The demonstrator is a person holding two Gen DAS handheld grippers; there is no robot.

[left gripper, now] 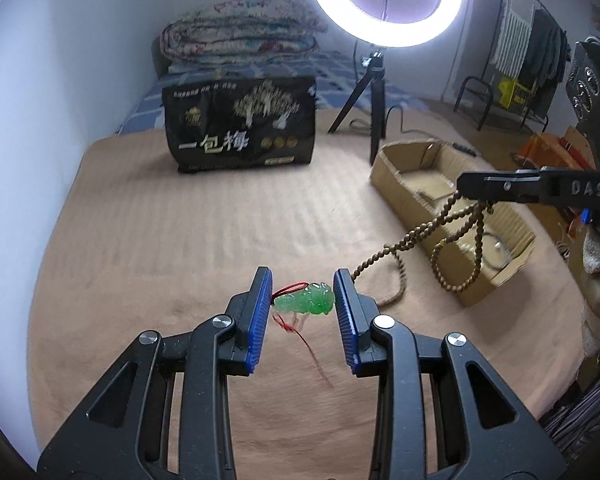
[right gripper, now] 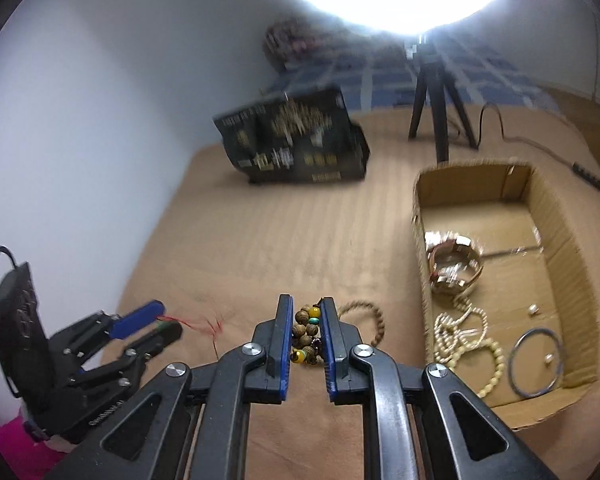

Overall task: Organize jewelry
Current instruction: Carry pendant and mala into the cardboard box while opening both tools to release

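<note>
So here's where I'm at with the jewelry sorting. My right gripper (right gripper: 305,334) is clamped on the wooden bead necklace (right gripper: 306,334), with a bunched section of brown beads plus a few yellow and teal ones pinched between the blue pads. From the left wrist camera I see the rest of that strand (left gripper: 416,236) draping down from the right gripper (left gripper: 462,188), one end trailing on the tan blanket (left gripper: 180,240), loops hanging in front of the cardboard box (left gripper: 480,288).

The bit that matters: the box (right gripper: 420,240) sits to the right of my right fingers and a little ahead, near side wall close by. It already holds a watch (right gripper: 454,260), a pale bead string (right gripper: 460,336) and a metal bangle (right gripper: 536,364). So I reckon the necklace just needs carrying rightward over that wall, and the right hand is clearly the nearer one for it. The dangling tail might snag the wall on the way, I guess.

Meanwhile my left gripper (left gripper: 302,300) is open around the green jade pendant (left gripper: 306,300). It lies crosswise between the pads, long axis running pad to pad, so closing would squeeze it end to end. Whether the pads touch it, I can't tell. Its red cord (left gripper: 300,332) trails toward me across the blanket.
</note>
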